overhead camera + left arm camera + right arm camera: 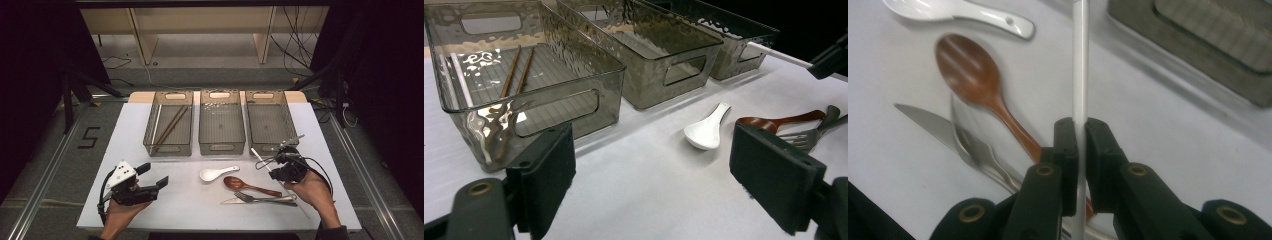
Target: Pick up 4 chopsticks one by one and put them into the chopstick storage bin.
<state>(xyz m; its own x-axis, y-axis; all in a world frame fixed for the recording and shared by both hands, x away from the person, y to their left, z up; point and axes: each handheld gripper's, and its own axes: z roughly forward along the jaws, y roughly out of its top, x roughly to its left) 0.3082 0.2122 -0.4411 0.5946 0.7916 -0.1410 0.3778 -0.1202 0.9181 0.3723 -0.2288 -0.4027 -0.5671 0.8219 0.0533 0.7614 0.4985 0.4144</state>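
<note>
my right gripper (1077, 165) has its jaws nipped on a white chopstick (1080, 65), which runs straight up between the pads toward twelve o'clock in the right gripper view. in the high view that chopstick (261, 159) slants off the white table (190, 210), just in front of the right-hand bin (266, 122). at nine o'clock from it lie the white spoon (216, 173), the brown wooden spoon (240, 184), and the knife (235, 201) and fork (260, 198) touching each other. my left gripper (155, 186) sits at the table's near-left, jaws spread wide on nothing. the left bin (169, 122) holds brown chopsticks (171, 125) and a white one along its left wall.
</note>
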